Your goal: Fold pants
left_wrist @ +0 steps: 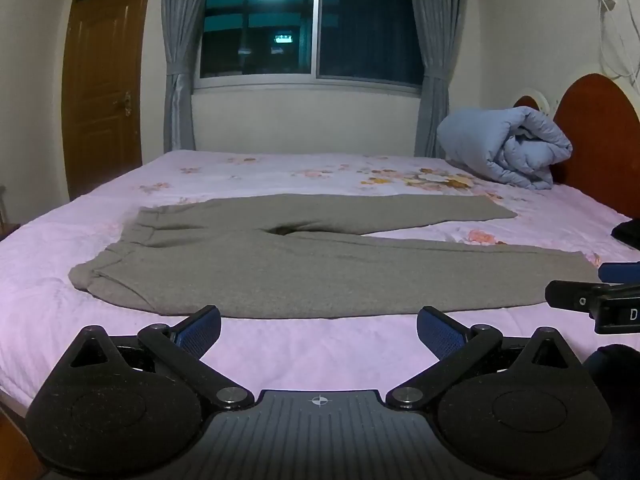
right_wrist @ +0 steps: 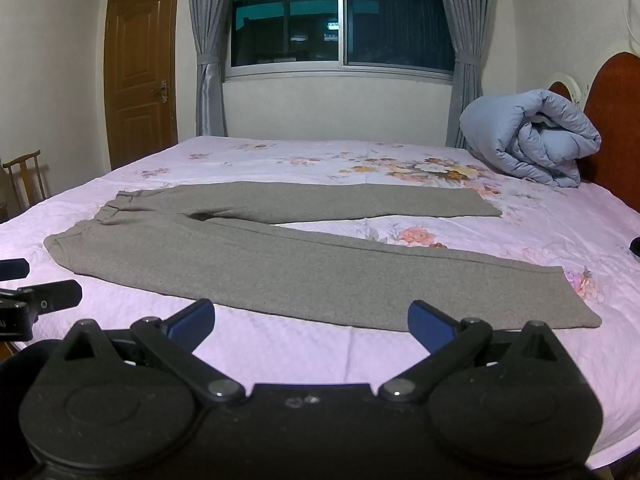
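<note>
1. Left tongs (left_wrist: pixel 319 330): spread wide, grasping nothing, hovering over bare sheet at the near edge of the bed (left_wrist: pixel 280 356), just short of the pants (left_wrist: pixel 280 272).
2. Right tongs (right_wrist: pixel 311 325): also spread wide and empty, near the hem of the near leg, not touching cloth.
3. The pants lie flat across the bed, waistband left, legs splayed in a V to the right, far leg (right_wrist: pixel 340 200) apart from the near one.
4. Risk: pinching the sheet along with the cloth, which would drag the bedding up.
5. Risk: gripping one layer only, so the leg twists or wrinkles as it folds over.
6. Risk: uneven lifts by the two tongs would leave the legs misaligned.
</note>
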The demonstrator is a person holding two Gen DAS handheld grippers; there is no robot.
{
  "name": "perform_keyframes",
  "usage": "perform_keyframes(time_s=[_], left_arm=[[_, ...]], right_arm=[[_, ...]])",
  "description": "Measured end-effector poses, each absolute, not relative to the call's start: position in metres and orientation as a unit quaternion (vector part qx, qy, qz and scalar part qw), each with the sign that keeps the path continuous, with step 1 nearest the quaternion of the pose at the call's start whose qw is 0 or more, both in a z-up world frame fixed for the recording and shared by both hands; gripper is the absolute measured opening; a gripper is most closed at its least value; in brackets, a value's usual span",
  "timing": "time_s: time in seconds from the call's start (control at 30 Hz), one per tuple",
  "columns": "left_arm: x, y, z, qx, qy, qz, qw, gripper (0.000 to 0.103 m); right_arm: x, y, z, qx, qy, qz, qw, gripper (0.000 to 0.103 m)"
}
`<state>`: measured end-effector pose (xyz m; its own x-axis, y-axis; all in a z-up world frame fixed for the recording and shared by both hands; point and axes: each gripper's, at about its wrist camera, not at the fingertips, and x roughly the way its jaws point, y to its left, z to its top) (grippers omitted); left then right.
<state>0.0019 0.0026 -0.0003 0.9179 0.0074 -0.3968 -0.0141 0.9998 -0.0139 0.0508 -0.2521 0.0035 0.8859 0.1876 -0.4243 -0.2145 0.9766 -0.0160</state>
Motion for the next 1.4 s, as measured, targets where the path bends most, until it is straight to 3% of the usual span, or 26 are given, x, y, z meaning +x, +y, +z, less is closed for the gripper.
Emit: perform_keyframes(time_s=[1.4], left_arm=[[0.0017, 0.0017, 0.0018, 0.001, 0.198, 0.006, 0.98, 0.103]], right_arm=[[0.0522, -0.2535, 0.0016, -0.029, 0.217, 0.104, 0.97, 0.097]])
